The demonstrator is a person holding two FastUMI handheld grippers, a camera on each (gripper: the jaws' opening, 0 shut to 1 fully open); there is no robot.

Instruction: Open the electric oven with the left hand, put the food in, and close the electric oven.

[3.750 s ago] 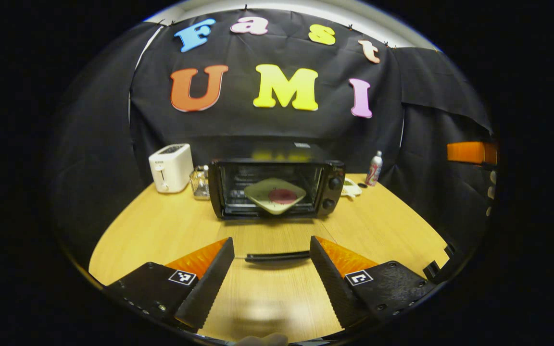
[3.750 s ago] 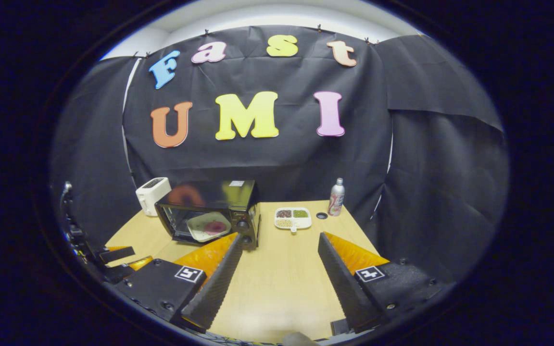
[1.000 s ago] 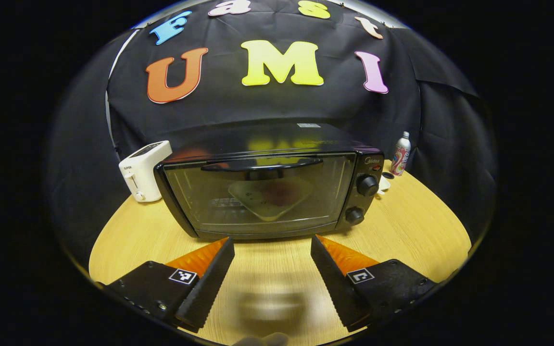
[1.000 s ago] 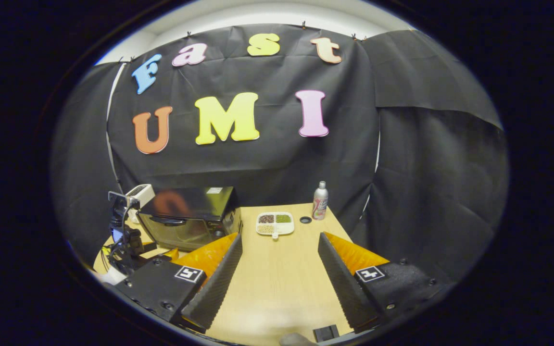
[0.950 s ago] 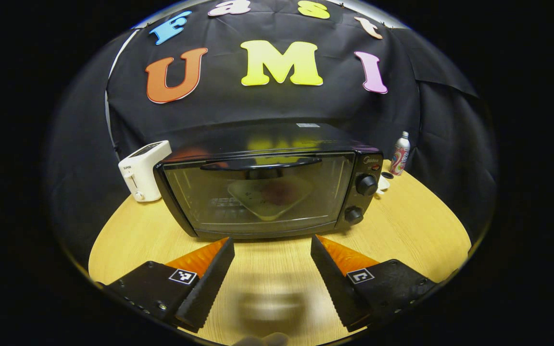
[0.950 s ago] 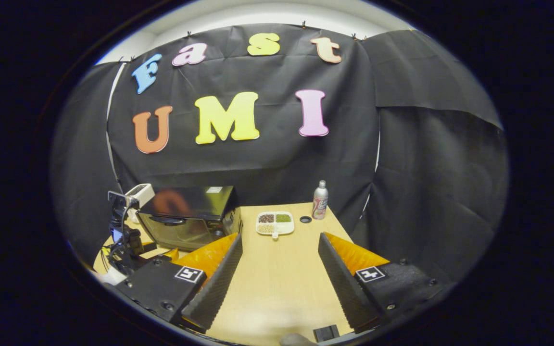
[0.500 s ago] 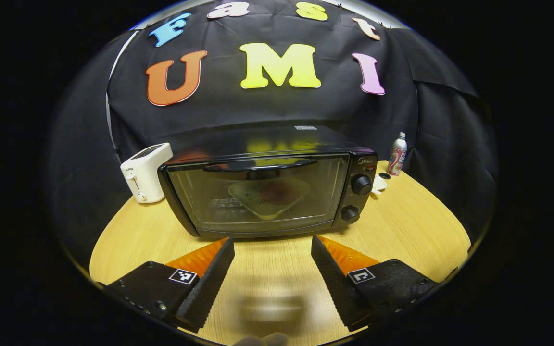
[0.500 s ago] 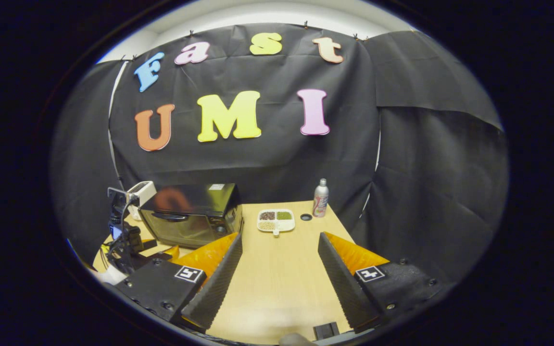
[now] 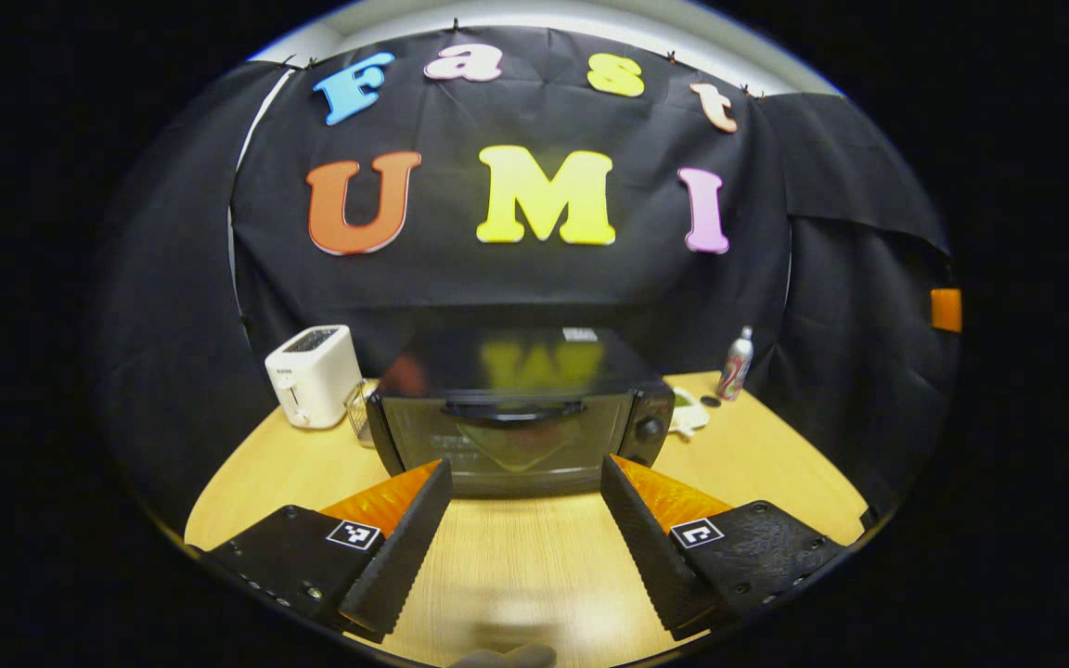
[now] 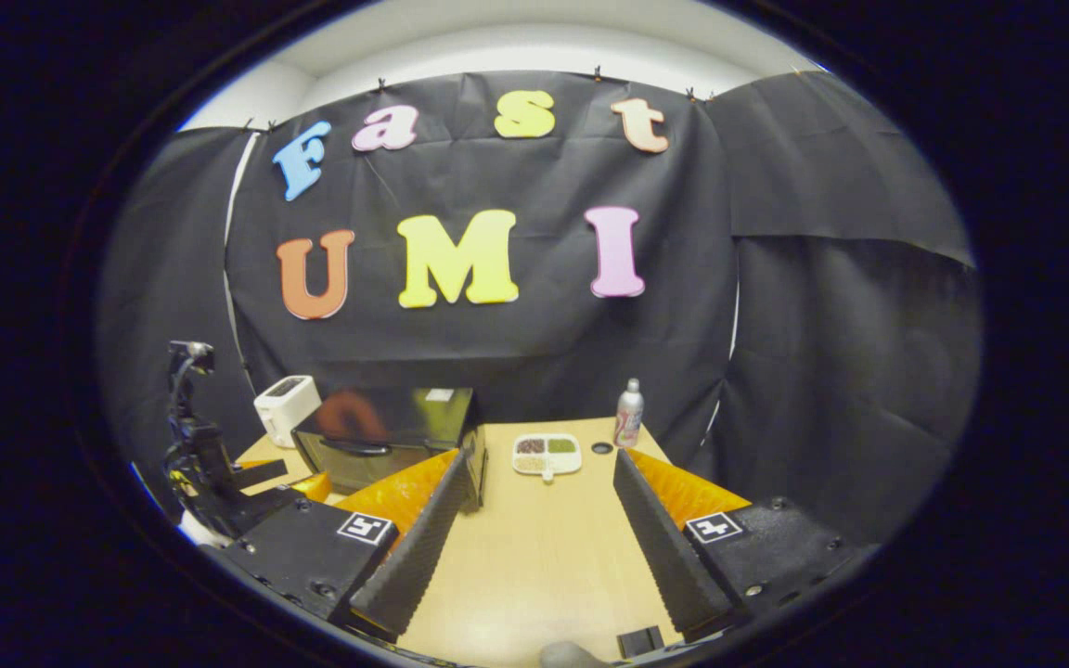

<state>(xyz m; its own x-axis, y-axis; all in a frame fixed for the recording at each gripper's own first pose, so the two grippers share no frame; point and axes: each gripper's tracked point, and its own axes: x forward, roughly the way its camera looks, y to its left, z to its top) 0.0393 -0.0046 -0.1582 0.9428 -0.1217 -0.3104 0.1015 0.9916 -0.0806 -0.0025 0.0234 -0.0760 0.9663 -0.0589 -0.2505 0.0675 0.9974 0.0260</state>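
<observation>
The black electric oven (image 9: pixel 516 413) stands on the wooden table (image 9: pixel 534 566) with its glass door shut. A pale plate of food (image 9: pixel 511 445) shows dimly behind the glass. My left gripper (image 9: pixel 525 506) is open, held back from the oven front with bare table between its fingers. In the right gripper view the oven (image 10: pixel 386 436) sits at the left, and my right gripper (image 10: pixel 539 492) is open over the table with nothing in it. The left gripper's body (image 10: pixel 205 473) shows at the far left of that view.
A white toaster (image 9: pixel 312 374) stands left of the oven, a small clear glass container (image 9: pixel 356 422) beside it. To the oven's right are a divided white dish of grains (image 10: pixel 546 454), a dark bottle cap (image 10: pixel 601 448) and a bottle (image 10: pixel 627 414).
The oven door, open 3.8 s ago, is shut with the plate inside. Over the last second my left gripper has pulled back from the oven; the right has drawn back a little.
</observation>
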